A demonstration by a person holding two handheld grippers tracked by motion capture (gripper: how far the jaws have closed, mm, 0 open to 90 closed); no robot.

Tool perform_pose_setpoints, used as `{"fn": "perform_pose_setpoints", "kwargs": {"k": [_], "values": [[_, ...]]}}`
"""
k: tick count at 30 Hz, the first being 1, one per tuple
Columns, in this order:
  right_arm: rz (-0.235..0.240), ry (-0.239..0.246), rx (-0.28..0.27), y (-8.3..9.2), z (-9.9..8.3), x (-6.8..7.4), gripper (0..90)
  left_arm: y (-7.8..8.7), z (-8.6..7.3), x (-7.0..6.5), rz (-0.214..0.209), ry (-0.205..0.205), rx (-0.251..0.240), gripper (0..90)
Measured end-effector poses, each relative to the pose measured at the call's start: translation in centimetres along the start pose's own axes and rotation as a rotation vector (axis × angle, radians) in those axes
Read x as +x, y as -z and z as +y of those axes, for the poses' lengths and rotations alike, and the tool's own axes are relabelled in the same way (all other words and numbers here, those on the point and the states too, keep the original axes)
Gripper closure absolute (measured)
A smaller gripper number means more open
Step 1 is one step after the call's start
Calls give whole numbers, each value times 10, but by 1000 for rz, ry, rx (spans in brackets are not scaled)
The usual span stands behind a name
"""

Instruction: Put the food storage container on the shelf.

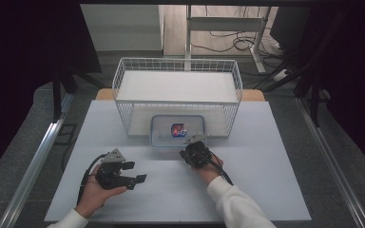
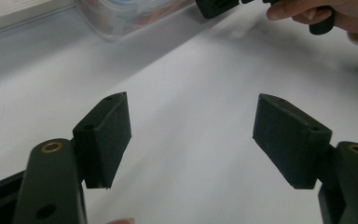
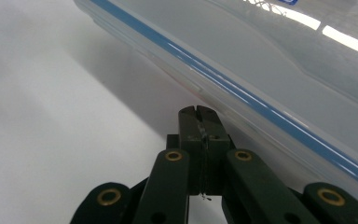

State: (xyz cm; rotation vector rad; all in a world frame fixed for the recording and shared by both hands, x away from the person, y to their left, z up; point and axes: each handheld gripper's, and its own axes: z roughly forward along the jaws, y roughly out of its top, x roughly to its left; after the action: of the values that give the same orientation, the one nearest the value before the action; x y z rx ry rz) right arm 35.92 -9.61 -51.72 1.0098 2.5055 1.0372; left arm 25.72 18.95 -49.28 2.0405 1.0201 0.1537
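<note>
Your two grippers sit low in the frame, before the clear container (image 1: 178, 131).
Your left gripper (image 1: 134, 172) gapes wide at lower left; your right gripper (image 3: 199, 112), pressed closed, nearly touches the container's blue-striped rim at centre.

The smooth matt white desk (image 1: 247, 190) carries a white-coated wire-mesh metal basket (image 1: 177, 95). In front of it sits a clear glossy plastic container with a blue-edged lid (image 3: 279, 70), which throws bright reflections. The left tool (image 2: 191, 135) has matt black plastic jaws with a slightly grainy surface and brass-coloured metal pivots. The right tool (image 3: 197, 112) is of the same matt black plastic.
</note>
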Motion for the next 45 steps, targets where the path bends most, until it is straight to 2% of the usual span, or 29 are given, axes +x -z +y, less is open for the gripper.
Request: {"fn": "perform_pose_setpoints", "kwargs": {"k": [6,10,12,16,17,22,28,33,34,45], "values": [[4,-6,-2,-5,2,2,890,0,0,1,0,2,-2,273],[-10,-22,-37,-1,10,0,890,1,0,1,1,2,-8,274],[-8,-56,-54,0,15,-4,890,2,0,1,2,4,-8,274],[-9,-81,-52,-4,18,-9,890,2,0,1,2,8,-10,274],[-6,-105,-63,-8,21,-11,890,2,0,2,3,6,-9,274],[-11,-120,-71,-15,28,-15,890,2,0,3,4,12,-8,274],[-10,-176,-69,-24,38,-24,890,2,0,4,2,10,-11,273],[-34,-194,-72,-28,44,-31,890,1,0,5,1,9,-8,274],[-38,-210,-74,-30,46,-34,890,1,0,5,0,8,-8,274],[-42,-224,-80,-33,50,-38,890,0,1,5,0,8,-8,273]]}}
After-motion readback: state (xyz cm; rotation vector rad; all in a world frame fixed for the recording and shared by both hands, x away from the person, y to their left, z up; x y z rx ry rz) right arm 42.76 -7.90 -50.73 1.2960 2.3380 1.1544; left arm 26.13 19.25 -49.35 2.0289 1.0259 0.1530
